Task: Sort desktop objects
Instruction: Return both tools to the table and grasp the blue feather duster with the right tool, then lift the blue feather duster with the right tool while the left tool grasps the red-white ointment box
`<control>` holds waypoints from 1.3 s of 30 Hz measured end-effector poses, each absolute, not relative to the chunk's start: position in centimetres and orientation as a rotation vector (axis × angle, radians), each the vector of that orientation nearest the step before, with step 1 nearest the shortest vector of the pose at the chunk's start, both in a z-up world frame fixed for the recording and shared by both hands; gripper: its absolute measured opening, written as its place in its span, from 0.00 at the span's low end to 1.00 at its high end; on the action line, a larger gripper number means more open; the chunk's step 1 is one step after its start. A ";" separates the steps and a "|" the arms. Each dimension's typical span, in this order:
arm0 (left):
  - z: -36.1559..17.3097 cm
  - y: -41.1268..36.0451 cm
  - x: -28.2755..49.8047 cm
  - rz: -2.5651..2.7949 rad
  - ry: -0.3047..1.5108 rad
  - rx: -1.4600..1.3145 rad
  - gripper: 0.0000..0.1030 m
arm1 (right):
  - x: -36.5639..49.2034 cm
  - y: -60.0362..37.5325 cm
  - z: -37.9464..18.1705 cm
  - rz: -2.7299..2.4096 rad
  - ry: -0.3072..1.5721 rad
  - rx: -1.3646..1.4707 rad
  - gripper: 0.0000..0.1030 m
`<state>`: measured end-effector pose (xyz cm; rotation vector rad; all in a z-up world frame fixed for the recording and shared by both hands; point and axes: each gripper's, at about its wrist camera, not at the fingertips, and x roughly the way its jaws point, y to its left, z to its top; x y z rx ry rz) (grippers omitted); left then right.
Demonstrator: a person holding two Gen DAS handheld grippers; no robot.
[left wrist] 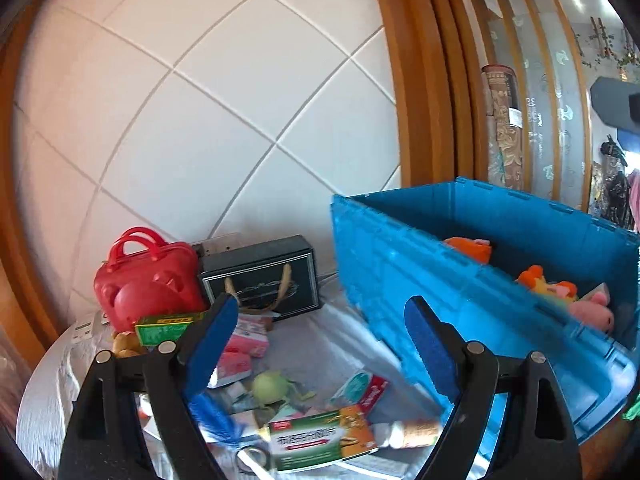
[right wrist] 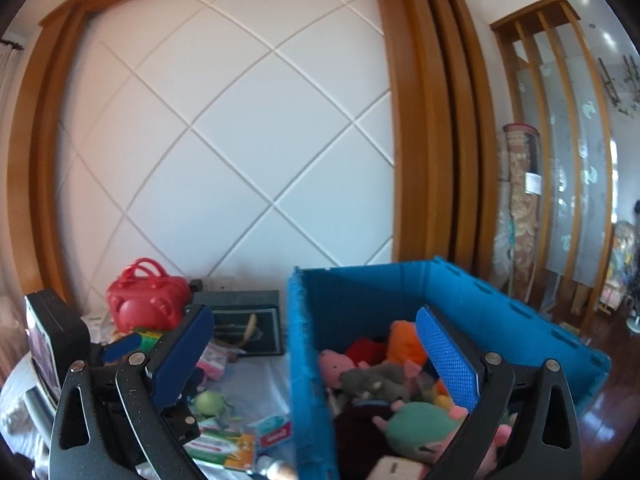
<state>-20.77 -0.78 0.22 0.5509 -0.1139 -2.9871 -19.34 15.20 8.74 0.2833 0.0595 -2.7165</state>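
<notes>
Nearest me, the green box lies flat on the table under my empty, spread left gripper; light, stiff card, I'd pinch its long edges, while my right gripper hangs empty, jaws wide, over the crate.

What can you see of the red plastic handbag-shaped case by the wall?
The red glossy plastic handbag-shaped case stands upright at the table's far left by the white tiled wall. It has two looped handles on top and a raised round bulge on its front. The dark gift box with beige cord handles sits right beside it; a green carton lies against its base.
</notes>
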 end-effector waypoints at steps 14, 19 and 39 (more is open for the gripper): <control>-10.8 -19.3 -18.9 -2.646 -0.028 0.818 0.83 | -21.5 -8.0 -3.7 -2.303 0.262 0.610 1.00; -14.7 -22.9 -18.8 -2.545 0.052 0.911 0.83 | -24.9 -13.5 -11.3 -2.130 0.373 0.818 0.94; -24.1 -27.7 -25.6 -2.368 0.409 1.165 0.83 | -34.8 -23.0 -25.0 -1.900 0.530 1.154 0.26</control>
